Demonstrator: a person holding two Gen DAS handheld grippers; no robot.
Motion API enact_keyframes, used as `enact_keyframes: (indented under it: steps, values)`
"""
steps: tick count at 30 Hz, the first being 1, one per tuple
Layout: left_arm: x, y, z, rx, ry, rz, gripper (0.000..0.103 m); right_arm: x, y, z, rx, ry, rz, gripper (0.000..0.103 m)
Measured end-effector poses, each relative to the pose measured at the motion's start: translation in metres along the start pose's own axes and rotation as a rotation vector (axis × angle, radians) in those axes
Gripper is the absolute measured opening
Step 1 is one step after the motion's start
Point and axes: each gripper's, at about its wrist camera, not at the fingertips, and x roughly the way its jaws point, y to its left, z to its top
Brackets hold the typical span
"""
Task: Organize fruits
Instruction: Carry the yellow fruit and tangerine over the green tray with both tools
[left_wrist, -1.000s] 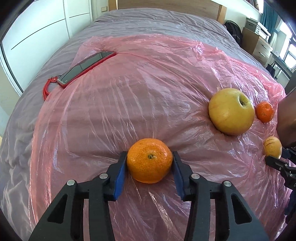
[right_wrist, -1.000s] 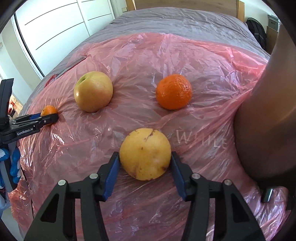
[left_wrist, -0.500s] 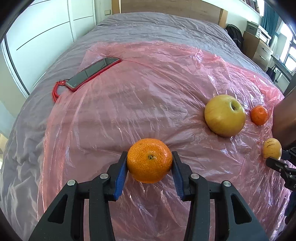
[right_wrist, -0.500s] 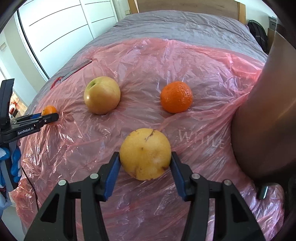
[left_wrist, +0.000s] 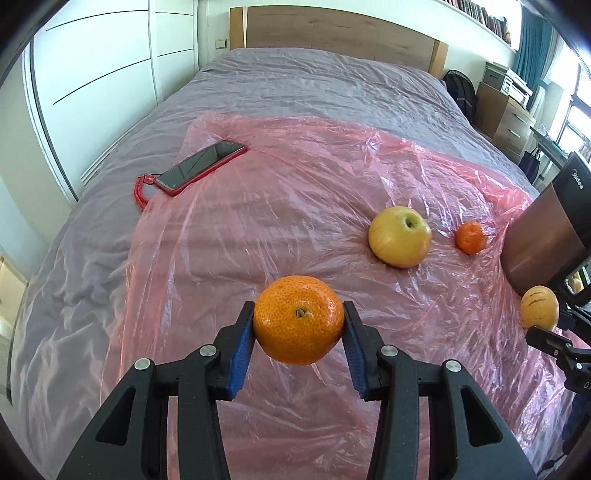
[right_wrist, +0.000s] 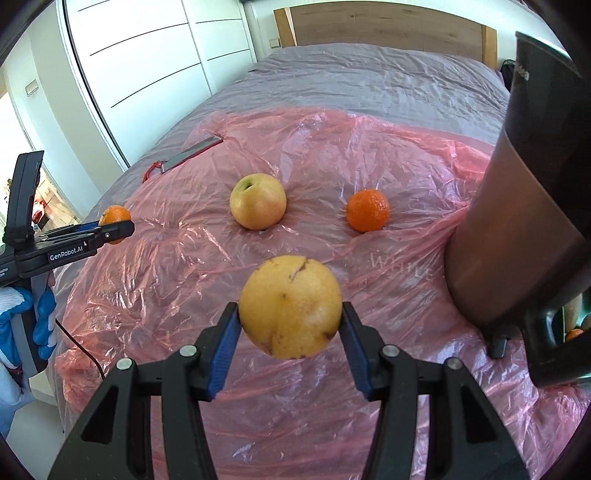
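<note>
My left gripper (left_wrist: 298, 325) is shut on a large mandarin (left_wrist: 298, 319), held clear above the pink plastic sheet (left_wrist: 258, 229). A blemished yellow round fruit (right_wrist: 290, 306) is clamped between the blue pads of my right gripper (right_wrist: 290, 319), also lifted off the sheet. On the sheet lie a yellow-green apple (left_wrist: 399, 236) (right_wrist: 258, 201) and a small mandarin (left_wrist: 470, 237) (right_wrist: 368, 210). The right wrist view shows the left gripper (right_wrist: 122, 225) at the left edge with the large mandarin (right_wrist: 114, 216). In the left wrist view the yellow fruit (left_wrist: 539, 308) appears at the right edge.
The sheet covers a grey bed (left_wrist: 314, 85) with a wooden headboard. A red-cased phone (left_wrist: 201, 166) with a coiled red cord lies at the sheet's far left. A tall brown and black appliance (right_wrist: 517, 221) stands at the right. A blue-gloved hand (right_wrist: 33, 325) holds the left tool.
Both grippers have risen with their fruits, which now hang above the sheet. More of the bed and headboard has come into view. The apple and small mandarin have not moved.
</note>
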Motion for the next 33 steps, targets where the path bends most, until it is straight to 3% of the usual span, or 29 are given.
enact_keyframes:
  steps: [14,33]
  values:
    - [-0.079,-0.045,-0.036,0.05,-0.07,-0.08,0.04,-0.087,0.005,-0.044,0.007,-0.063,-0.012,0.032]
    - [-0.129,-0.124,-0.078,0.164,-0.09,-0.181,0.04,-0.16,-0.037,-0.113,0.104,-0.129,-0.086,0.032]
